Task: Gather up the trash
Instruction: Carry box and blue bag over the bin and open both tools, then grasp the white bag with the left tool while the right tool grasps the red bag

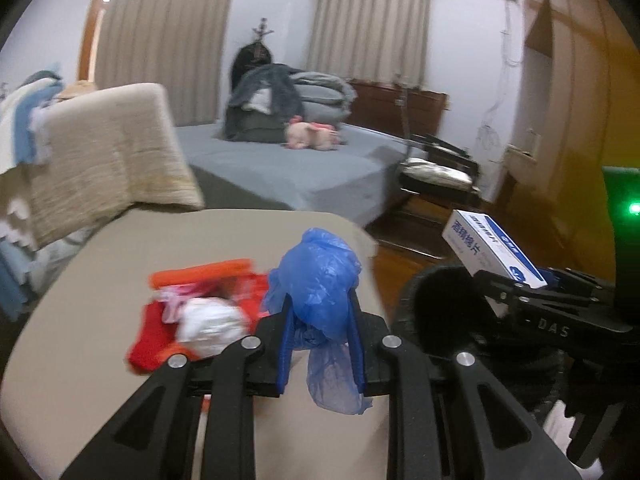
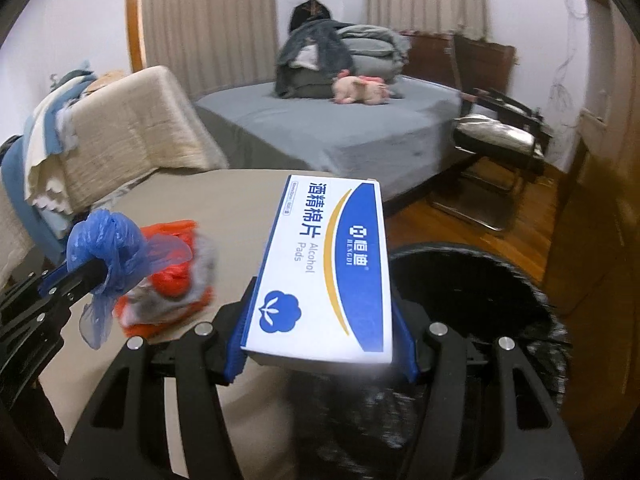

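Note:
My left gripper is shut on a crumpled blue plastic bag and holds it above the round beige table. It also shows in the right wrist view. My right gripper is shut on a white and blue alcohol pads box, held over the edge of a black trash bin. The box also shows in the left wrist view, beside the bin. A pile of red and white wrappers lies on the table to the left of the blue bag.
A chair draped with a beige towel stands behind the table on the left. A bed with grey sheets, folded bedding and a pink plush toy is beyond. A dark chair stands on the wooden floor to the right.

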